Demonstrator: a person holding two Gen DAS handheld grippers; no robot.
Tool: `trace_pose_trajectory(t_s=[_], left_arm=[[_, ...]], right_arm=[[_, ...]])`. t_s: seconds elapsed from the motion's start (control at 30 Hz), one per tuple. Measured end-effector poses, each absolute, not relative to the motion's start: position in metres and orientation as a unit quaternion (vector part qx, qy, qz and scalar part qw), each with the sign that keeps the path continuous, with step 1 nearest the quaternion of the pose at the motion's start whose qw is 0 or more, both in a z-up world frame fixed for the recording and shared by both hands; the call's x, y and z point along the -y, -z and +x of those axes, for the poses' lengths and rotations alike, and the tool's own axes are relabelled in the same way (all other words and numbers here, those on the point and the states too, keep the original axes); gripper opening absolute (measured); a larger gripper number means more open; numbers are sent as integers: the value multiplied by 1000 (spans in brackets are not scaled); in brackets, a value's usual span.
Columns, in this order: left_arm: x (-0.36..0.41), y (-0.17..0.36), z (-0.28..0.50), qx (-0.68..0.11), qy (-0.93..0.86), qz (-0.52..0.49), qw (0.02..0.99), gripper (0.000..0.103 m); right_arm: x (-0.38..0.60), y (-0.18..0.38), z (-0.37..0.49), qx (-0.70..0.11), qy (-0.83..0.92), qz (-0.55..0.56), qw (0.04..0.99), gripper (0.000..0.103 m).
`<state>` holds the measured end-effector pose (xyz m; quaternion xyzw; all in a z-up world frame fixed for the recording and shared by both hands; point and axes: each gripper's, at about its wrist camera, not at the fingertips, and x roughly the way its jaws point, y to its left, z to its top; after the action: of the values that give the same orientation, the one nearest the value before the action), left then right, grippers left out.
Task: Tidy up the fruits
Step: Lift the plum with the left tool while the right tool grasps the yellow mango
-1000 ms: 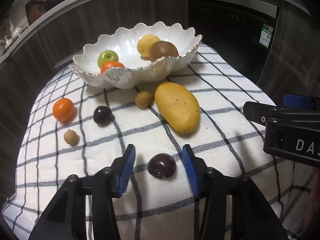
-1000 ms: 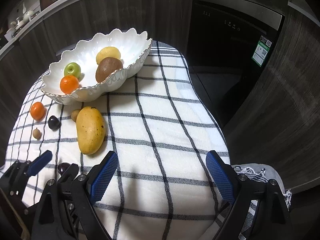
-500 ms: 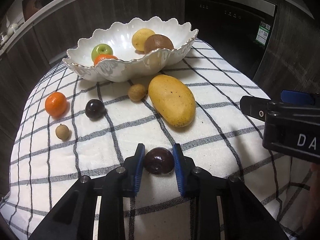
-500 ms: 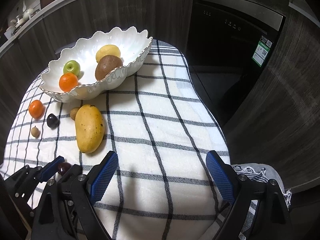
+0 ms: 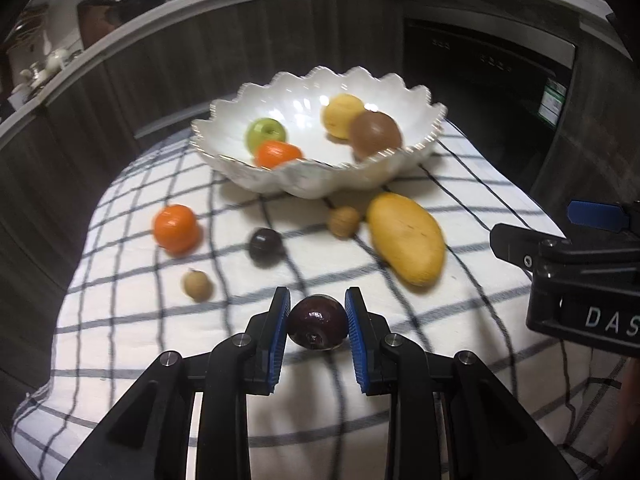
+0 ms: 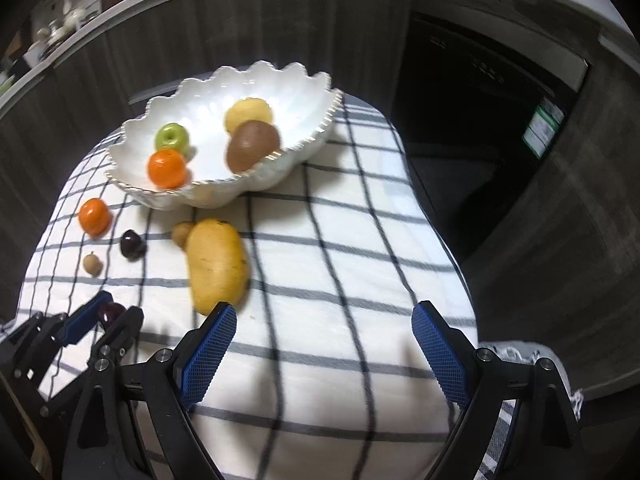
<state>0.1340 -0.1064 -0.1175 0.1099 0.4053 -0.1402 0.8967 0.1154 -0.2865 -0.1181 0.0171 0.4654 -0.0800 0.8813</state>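
- Plum (image 5: 317, 322) pinched in left tongs (image 5: 318, 322), clear of tabletop (image 5: 460, 320).
- Right tongs (image 6: 324, 354) spread, empty.
- Next, likely: carry over bowl (image 5: 320, 188), release.

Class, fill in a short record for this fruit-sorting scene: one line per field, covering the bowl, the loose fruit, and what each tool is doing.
Surface: checked cloth
Bowl: white scalloped bowl at the far side of the cloth
In bowl: green apple, orange, yellow fruit, brown fruit
Loose on cloth: mango, second orange, dark plum, two small tan fruits
Left tool: shut on a dark purple fruit
Right tool: open, nothing between its pads
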Motion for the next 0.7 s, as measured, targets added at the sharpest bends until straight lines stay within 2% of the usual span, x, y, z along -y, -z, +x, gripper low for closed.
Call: trace_pose_trajectory(t_s=[0.23, 0.5, 0.7], left_arm=[[73, 112, 148, -400, 102, 88, 907, 28], [43, 122, 165, -409, 63, 64, 908, 28], [37, 126, 170, -414, 52, 58, 907, 29]], right_arm=[[254, 111, 138, -465, 48, -10, 884, 90], [229, 133, 169, -469, 27, -26, 882, 90], [224, 157, 186, -488, 29, -24, 872, 74]])
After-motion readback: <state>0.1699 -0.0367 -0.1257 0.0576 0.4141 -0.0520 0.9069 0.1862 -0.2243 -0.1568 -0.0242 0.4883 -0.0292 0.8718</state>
